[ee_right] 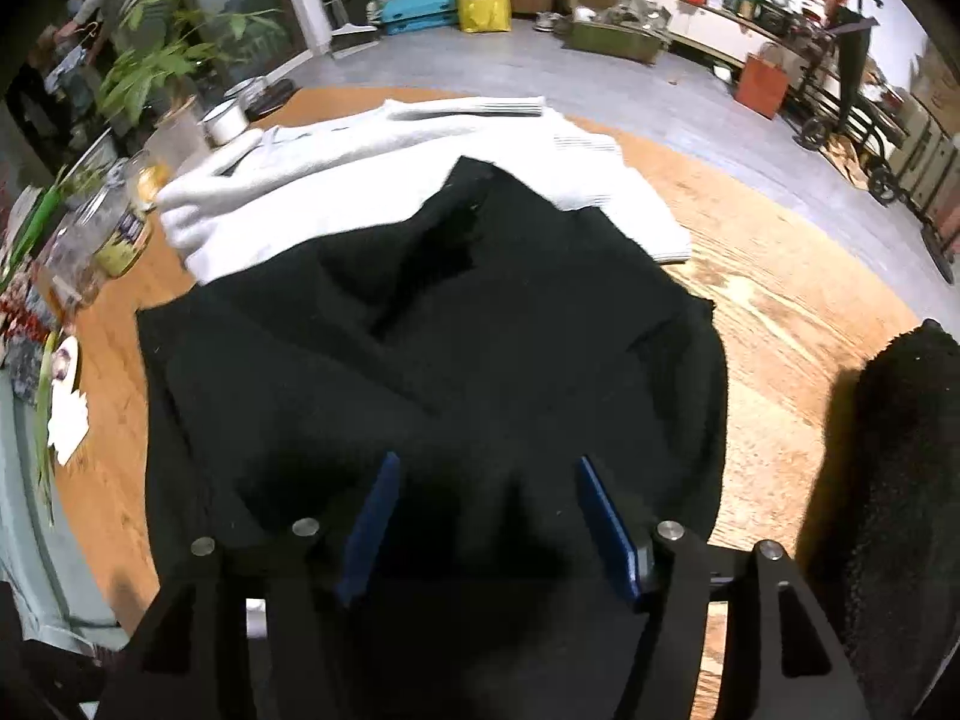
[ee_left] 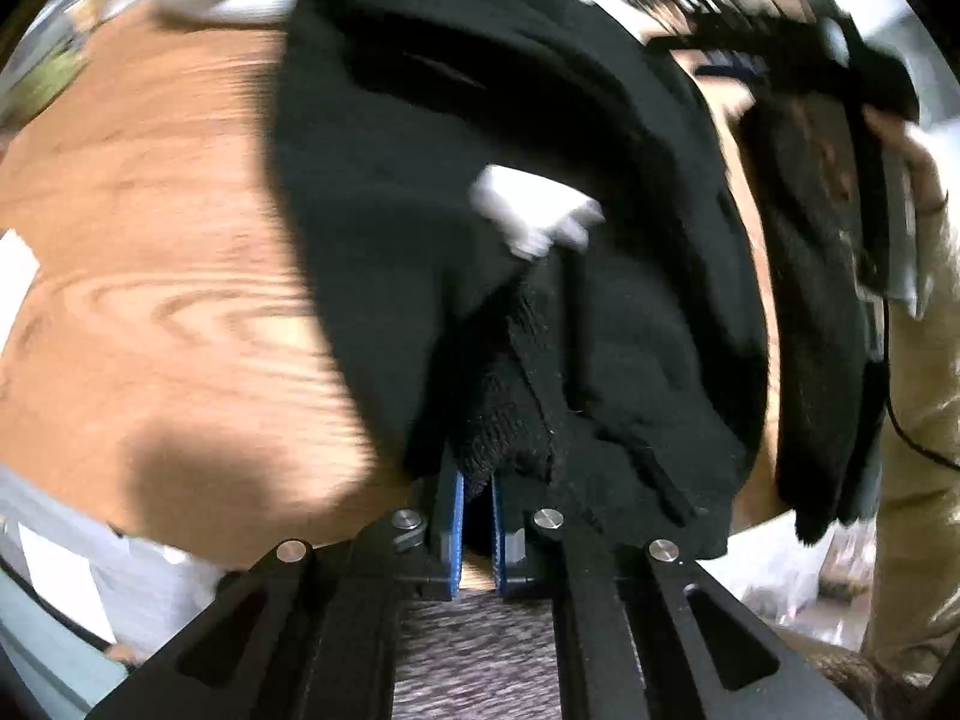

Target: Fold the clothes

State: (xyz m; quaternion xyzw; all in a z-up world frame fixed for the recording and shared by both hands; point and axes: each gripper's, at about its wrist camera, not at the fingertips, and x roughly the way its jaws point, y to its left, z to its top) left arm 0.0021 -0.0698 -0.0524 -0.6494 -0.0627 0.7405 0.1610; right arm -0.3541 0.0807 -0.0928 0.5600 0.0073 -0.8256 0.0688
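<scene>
A black knit sweater (ee_right: 432,360) lies spread on the round wooden table (ee_right: 780,324). My left gripper (ee_left: 477,480) is shut on a bunched ribbed edge of the black sweater (ee_left: 498,420) and holds it lifted over the table (ee_left: 150,252); a white label (ee_left: 534,210) shows on the cloth. My right gripper (ee_right: 483,468) is open, its blue pads (ee_right: 375,522) wide apart just above the near part of the sweater, gripping nothing. A black sleeve end (ee_right: 900,450) hangs at the right.
A folded white garment (ee_right: 390,180) lies beyond the black sweater. Glass jars (ee_right: 129,222), a tin mug (ee_right: 225,120) and plants (ee_right: 156,60) crowd the table's left edge. The other gripper and the person's hand (ee_left: 900,138) show at the right of the left wrist view.
</scene>
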